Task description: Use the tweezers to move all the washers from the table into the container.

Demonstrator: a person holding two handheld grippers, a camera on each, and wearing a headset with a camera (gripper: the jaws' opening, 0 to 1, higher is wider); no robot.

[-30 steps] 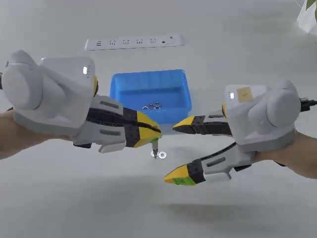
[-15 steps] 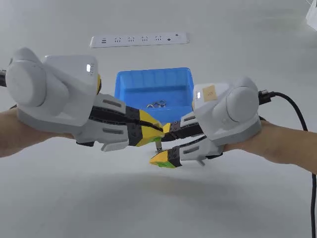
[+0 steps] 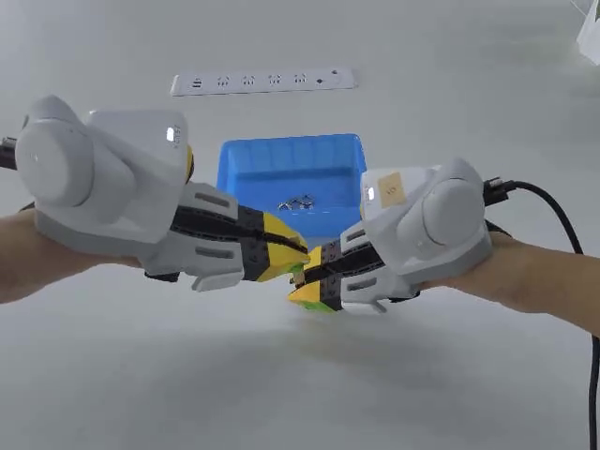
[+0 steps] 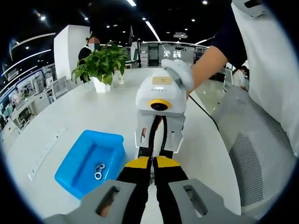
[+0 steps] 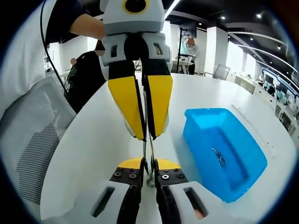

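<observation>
My left gripper [image 3: 296, 257] and right gripper [image 3: 307, 281] both pinch the tweezers [image 5: 146, 150], just in front of the blue container [image 3: 239, 173]. Some washers [image 3: 295, 202] lie inside it. They look tiny, hard and slippery, so I'd nip one by its rim. The right gripper view shows the thin tweezers clearly. The head view shows how near the container is.

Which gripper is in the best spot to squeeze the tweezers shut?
Right, probably. The right gripper has its jaws around the thin metal tweezers low down, where squeezing closes the tips. The left gripper only clamps their top end.
</observation>
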